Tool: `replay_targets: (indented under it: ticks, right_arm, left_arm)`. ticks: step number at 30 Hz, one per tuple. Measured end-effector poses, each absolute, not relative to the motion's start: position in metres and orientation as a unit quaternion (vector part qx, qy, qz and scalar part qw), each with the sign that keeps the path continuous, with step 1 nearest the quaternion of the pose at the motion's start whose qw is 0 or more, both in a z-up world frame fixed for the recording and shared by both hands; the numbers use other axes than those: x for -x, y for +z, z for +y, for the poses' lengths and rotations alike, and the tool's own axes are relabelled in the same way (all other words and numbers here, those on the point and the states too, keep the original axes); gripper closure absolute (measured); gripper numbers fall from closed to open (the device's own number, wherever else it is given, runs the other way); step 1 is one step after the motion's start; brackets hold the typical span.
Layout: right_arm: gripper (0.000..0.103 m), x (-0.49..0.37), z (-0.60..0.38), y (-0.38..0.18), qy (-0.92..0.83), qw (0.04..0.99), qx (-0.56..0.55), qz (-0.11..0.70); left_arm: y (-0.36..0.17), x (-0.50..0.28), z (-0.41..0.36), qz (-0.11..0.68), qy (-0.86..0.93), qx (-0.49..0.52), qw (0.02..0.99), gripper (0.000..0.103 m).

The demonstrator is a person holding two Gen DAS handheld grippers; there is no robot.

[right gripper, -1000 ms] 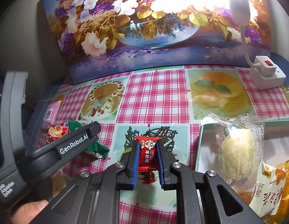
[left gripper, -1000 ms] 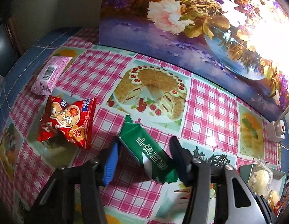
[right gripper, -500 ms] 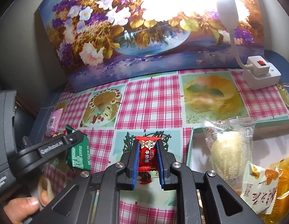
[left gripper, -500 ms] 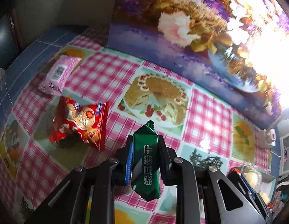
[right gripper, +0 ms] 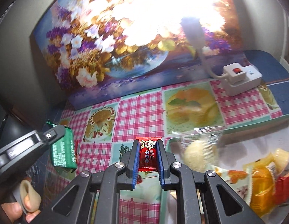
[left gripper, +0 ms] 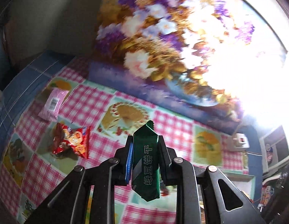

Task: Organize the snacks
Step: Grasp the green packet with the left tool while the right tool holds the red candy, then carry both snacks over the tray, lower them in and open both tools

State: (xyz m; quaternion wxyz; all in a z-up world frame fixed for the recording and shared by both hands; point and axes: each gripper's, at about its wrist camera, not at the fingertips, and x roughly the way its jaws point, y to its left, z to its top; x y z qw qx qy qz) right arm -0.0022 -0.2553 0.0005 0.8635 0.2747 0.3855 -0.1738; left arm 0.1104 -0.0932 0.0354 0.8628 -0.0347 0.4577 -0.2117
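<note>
The left gripper (left gripper: 145,150) is clamped across the middle of a green biscuit packet (left gripper: 146,165), held clear above the checked tablecloth (left gripper: 84,106). The packet looks light, with slick crinkly foil and likely brittle biscuits inside, so a mid-body pinch with modest pressure suits it (the crimped ends would tear or slip). The right gripper (right gripper: 147,154) is closed on a small red candy (right gripper: 147,154), also light and glossy, gripped on its long sides. Just to its right sits the green tray (right gripper: 256,128) holding a wrapped bun (right gripper: 197,154) and other snacks, blurred here. A red snack bag (left gripper: 72,142) and pink packet (left gripper: 53,104) lie on the cloth.
</note>
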Motion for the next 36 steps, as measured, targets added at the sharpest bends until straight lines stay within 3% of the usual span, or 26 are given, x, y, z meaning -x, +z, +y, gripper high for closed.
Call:
replay_targets:
  ticks: [12,24,36]
  right_arm:
    - [0.085,0.06,-0.32,0.015,-0.254,0.842,-0.317,0.356]
    - [0.084,0.114,-0.383,-0.021,-0.325,0.788,-0.373,0.366]
    - [0.081,0.127,-0.396,-0.035,-0.332,0.762,-0.4,0.386]
  left_arm:
    - [0.067,-0.057,-0.158,0.426,-0.305,-0.014,0.852,0.078]
    - [0.04,0.01,-0.244,0.433,-0.416,-0.081,0.796,0.078]
    - [0.015,0.027,-0.266,0.486,-0.438,-0.096,0.751,0.077]
